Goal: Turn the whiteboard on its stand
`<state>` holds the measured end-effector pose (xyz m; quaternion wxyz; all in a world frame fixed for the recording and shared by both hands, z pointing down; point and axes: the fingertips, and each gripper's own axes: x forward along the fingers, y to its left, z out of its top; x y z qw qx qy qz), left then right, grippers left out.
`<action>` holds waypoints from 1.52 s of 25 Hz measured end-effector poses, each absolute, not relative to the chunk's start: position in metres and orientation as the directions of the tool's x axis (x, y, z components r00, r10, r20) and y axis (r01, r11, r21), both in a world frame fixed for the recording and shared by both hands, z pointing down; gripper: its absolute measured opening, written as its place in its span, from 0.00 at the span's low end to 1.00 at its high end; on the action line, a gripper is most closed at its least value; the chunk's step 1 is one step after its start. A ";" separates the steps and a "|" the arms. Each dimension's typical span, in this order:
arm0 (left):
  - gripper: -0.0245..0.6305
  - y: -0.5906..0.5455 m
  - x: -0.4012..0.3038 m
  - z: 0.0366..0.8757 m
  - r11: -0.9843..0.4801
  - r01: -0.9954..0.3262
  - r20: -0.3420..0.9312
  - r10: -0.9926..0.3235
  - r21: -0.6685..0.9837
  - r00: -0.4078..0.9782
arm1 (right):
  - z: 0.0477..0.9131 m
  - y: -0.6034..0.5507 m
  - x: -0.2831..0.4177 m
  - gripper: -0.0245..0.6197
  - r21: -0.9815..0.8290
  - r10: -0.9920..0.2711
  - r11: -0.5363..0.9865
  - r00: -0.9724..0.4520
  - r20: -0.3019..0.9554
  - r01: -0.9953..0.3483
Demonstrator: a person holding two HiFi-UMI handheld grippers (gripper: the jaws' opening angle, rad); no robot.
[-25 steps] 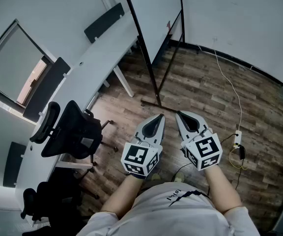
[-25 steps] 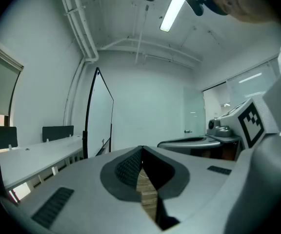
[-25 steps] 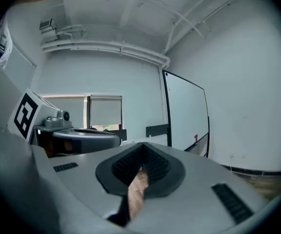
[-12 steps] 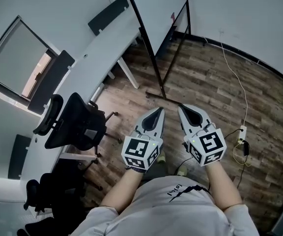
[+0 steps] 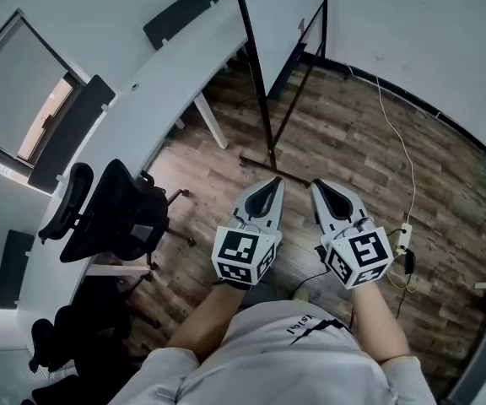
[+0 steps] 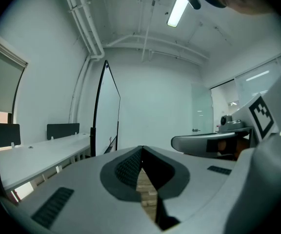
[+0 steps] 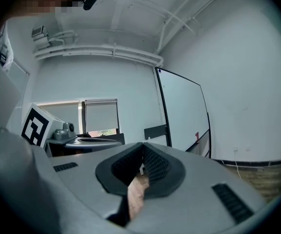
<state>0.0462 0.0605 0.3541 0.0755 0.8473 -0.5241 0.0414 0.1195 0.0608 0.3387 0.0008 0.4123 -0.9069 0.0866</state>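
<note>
Two grippers: left gripper (image 5: 275, 181) and right gripper (image 5: 315, 185) sit side by side on outstretched forearms, pointing to 12 o'clock. Both pairs of jaws are pressed together with nothing between them.
Task item: whiteboard (image 5: 281, 15) on its black stand (image 5: 268, 160) at 12 o'clock, apart from both tips.
Open room: wood floor (image 5: 353, 133) from 12 to 3 o'clock.
Edges: white desk (image 5: 159, 83) at 10 o'clock; black chair (image 5: 112, 213) at 9.
Cut off: whiteboard's top.

Left of whiteboard (image 5: 283, 11): desk (image 5: 154, 91); chair (image 5: 108, 213) beside desk.

The whiteboard (image 5: 281, 11) runs off the head view's top edge.
</note>
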 end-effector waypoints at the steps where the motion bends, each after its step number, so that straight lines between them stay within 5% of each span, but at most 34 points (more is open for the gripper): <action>1: 0.06 0.050 0.040 0.355 -0.441 -0.894 0.148 -0.881 0.085 0.449 | 0.339 0.050 0.114 0.06 -0.158 -0.752 0.639 -0.655 0.074 -0.752; 17: 0.06 -0.113 -0.065 0.378 -0.516 -0.851 0.123 -0.842 0.098 0.525 | 0.356 -0.086 0.007 0.06 -0.121 -0.808 0.558 -0.571 0.144 -0.821; 32: 0.06 -0.210 -0.064 0.422 -0.498 -0.861 0.180 -0.842 0.099 0.508 | 0.372 -0.186 -0.007 0.06 -0.153 -0.791 0.574 -0.593 0.149 -0.805; 38: 0.14 -0.265 -0.062 0.448 -0.452 -0.886 0.235 -0.855 0.100 0.463 | 0.371 -0.249 -0.004 0.06 -0.155 -0.758 0.621 -0.639 0.131 -0.768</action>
